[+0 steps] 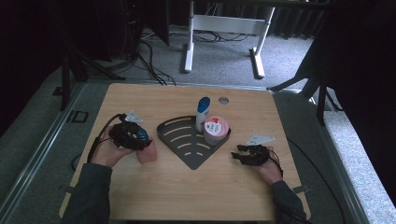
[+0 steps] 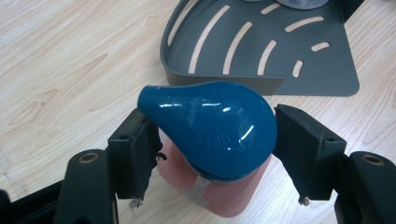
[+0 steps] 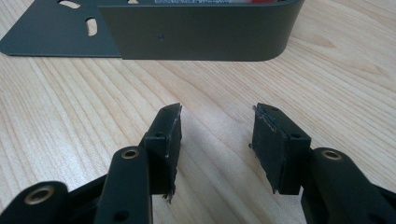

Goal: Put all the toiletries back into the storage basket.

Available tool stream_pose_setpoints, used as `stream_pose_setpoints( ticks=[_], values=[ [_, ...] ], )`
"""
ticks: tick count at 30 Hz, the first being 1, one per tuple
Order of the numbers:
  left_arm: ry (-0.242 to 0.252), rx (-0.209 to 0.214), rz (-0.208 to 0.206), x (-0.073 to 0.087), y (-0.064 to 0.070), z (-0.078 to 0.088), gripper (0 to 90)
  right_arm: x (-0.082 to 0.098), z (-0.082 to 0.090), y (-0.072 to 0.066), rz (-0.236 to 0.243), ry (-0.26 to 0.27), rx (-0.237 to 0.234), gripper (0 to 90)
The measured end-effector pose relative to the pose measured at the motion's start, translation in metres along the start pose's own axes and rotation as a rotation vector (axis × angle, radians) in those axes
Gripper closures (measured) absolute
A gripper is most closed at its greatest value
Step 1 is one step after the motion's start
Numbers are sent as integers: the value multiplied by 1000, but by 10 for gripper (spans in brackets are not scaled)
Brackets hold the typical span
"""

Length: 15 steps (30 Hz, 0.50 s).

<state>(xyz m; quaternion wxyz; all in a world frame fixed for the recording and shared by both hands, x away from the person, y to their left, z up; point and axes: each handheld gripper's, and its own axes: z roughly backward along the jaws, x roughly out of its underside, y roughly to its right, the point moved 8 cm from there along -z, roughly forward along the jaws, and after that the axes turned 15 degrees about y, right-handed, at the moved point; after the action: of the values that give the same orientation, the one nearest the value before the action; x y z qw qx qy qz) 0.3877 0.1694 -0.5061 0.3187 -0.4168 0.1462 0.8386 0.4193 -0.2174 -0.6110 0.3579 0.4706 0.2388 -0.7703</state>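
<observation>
A pink bottle (image 1: 147, 155) with a glossy blue cap (image 2: 210, 126) stands on the wooden table just left of a dark grey slotted corner tray (image 1: 180, 140). My left gripper (image 2: 215, 140) straddles the bottle from above. Its pads sit close on either side under the cap, and a thin gap shows at the right pad (image 2: 292, 140). In the high view the left gripper (image 1: 142, 140) covers the bottle's top. My right gripper (image 3: 217, 135) rests low over bare wood right of the tray (image 3: 196, 32), open with nothing between its fingers, and appears in the high view as well (image 1: 238, 155).
A white bottle with a blue top (image 1: 202, 112) and a round pink-lidded tub (image 1: 216, 129) stand in the tray's back corner. A round grommet (image 1: 223, 100) sits near the table's far edge. White desk legs (image 1: 188, 51) and cables lie on the floor beyond.
</observation>
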Motion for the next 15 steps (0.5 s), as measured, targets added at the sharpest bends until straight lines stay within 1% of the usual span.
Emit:
stream_pose_setpoints(
  ticks=[6, 10, 11, 15],
  values=[
    [33, 8, 0, 1, -1, -5, 331, 0, 0, 0, 1, 0, -1, 521],
    [33, 11, 2, 2, -1, -8, 331, 0, 0, 0, 2, 0, -2, 521],
    [32, 11, -1, 3, 0, -11, 331, 0, 0, 0, 2, 0, -1, 521],
    [41, 13, -2, 2, 1, -15, 337, 0, 0, 0, 2, 0, -1, 521]
  ],
)
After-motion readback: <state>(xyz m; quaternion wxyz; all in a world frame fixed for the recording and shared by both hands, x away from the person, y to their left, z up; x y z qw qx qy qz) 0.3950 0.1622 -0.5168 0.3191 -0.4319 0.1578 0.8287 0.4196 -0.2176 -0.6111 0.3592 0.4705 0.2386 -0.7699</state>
